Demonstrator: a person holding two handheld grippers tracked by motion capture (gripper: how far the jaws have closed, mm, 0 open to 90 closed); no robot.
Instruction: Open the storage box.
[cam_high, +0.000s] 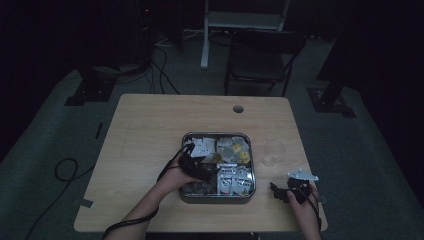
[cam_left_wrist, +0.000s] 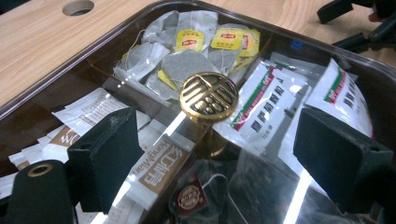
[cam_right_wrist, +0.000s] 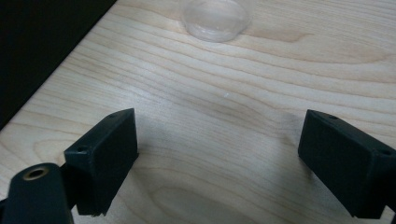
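High view frames one wooden table (cam_high: 150, 130) across the middle of the picture, cleared so that a single square tin box (cam_high: 218, 196) can sit at centre, within reach of both hands. Its transparent lid (cam_left_wrist: 56, 88) is still on, and one brass knob (cam_left_wrist: 208, 96) stands at the lid's centre in the left gripper view, between the two black jaws, which stand apart and do not press it; the left gripper (cam_high: 197, 169) appears lined up to pinch that knob and lift the lid. Four compartments show under the lid: tea bags with yellow tags (cam_left_wrist: 189, 39) at upper centre, white sachets with green and red print (cam_left_wrist: 275, 88) at right, brown-and-white sachets (cam_left_wrist: 159, 165) at lower left, dark tea bags (cam_left_wrist: 219, 196) at the bottom; the sachets overlap too much to count. One right gripper (cam_high: 281, 192), lower right in the high view, waits off the box with jaws released and nothing between them. One clear plastic cup (cam_right_wrist: 215, 16) stands at the top of the right gripper view, probably ready to receive a bag.
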